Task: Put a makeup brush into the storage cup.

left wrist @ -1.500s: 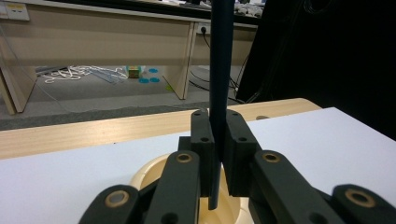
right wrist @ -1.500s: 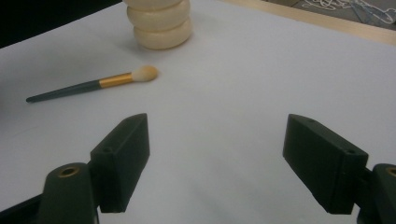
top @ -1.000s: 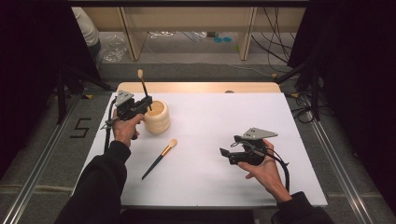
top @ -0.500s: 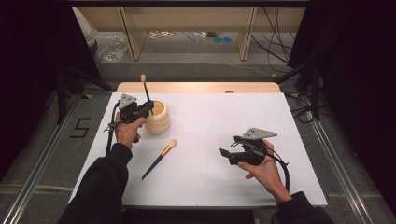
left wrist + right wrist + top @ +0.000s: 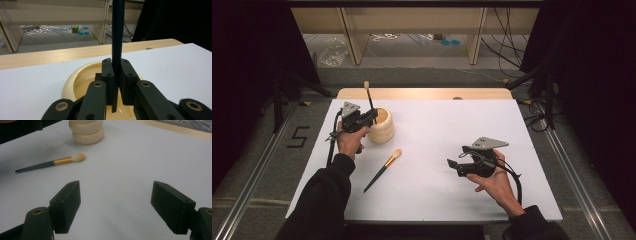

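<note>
Held brush [image 5: 117,37] – top cut off, L gripper [image 5: 116,72] view.

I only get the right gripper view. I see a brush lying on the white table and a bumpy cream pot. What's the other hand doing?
Observer: The left gripper is shut on a second brush, holding it upright by its dark handle over the cream pot.
Operator: Which end of that brush is up?
Observer: The pale bristle tip points up; the handle's end hangs inside the pot's mouth.
Operator: Is anything in the pot?
Observer: The left gripper view shows part of a bare cream inside; the fingers hide the rest.
</note>
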`<state>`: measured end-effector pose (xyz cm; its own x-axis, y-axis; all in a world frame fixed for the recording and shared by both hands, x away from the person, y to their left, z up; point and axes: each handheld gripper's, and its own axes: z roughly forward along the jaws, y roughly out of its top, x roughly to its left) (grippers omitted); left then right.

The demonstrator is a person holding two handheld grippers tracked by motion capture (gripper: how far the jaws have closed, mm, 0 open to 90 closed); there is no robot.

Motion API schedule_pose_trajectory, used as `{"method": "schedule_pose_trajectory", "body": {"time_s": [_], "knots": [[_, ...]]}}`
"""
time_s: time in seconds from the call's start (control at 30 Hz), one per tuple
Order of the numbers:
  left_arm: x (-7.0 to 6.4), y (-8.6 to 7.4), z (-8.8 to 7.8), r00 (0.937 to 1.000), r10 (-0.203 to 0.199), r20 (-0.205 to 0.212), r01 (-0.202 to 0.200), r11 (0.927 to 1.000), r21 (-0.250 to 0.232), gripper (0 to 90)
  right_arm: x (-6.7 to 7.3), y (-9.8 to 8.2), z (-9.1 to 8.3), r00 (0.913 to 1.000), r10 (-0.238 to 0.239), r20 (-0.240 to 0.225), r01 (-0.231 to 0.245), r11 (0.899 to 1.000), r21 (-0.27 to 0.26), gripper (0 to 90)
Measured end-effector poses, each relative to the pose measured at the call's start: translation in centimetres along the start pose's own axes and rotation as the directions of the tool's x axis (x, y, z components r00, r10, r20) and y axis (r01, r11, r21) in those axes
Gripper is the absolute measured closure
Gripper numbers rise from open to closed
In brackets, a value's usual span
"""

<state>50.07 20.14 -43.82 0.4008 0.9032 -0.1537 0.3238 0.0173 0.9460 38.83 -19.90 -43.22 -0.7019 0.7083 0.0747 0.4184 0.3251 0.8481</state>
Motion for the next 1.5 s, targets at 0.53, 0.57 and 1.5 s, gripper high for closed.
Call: {"method": "schedule_pose_trajectory", "body": {"time_s": [0.53,0.57,1.5], "knots": [[0.0,1.3,-2.1,0.9981,-0.062,0.008,0.062,0.9977,-0.026,34.5,0.0,0.0,0.0,1.0000,0.002,-0.002,-0.002,1.000,0.003,24.6],[0.0,1.4,-2.3,0.9980,-0.062,0.009,0.063,0.9978,-0.020,33.7,0.0,0.0,0.0,1.0000,0.004,-0.003,-0.004,1.000,0.004,24.5],[-4.5,0.3,-7.6,0.9857,-0.008,0.169,-0.016,0.9903,0.138,16.8,-0.1,0.2,-0.2,0.9995,0.031,0.010,-0.031,0.999,-0.033,18.1]]}}
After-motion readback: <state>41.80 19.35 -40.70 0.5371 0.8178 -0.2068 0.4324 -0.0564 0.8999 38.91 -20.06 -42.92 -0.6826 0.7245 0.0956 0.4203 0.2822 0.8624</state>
